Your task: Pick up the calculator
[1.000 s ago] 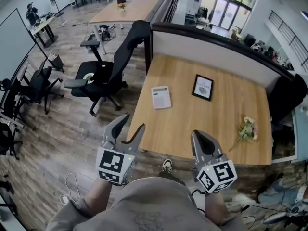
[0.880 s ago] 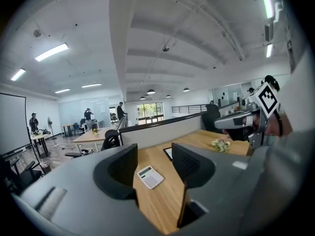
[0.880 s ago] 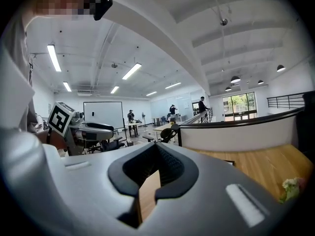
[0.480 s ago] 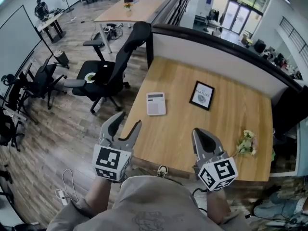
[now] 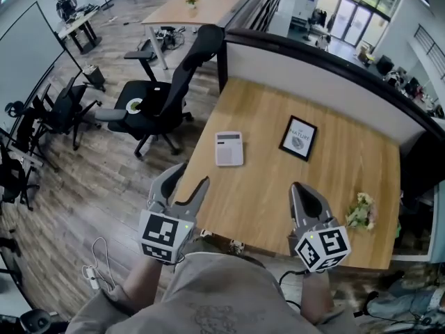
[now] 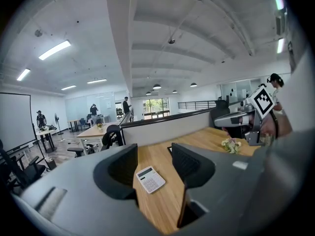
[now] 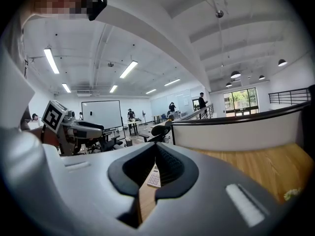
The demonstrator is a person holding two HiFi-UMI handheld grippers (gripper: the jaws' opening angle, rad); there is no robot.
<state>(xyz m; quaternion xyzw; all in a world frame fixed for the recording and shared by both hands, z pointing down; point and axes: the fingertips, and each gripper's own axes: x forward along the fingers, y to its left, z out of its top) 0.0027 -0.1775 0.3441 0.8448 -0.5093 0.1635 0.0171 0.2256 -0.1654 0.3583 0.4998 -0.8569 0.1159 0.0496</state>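
Head view, table drawn closer, calculator unmoved

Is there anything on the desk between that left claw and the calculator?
No. In the head view, only bare desk lies between the open left gripper and the calculator; the left gripper view agrees.

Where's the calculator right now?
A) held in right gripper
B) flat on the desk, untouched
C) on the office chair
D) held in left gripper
B: the calculator lies flat on the desk, ahead of the left gripper, which is open on nothing, and the right gripper, shut and empty.
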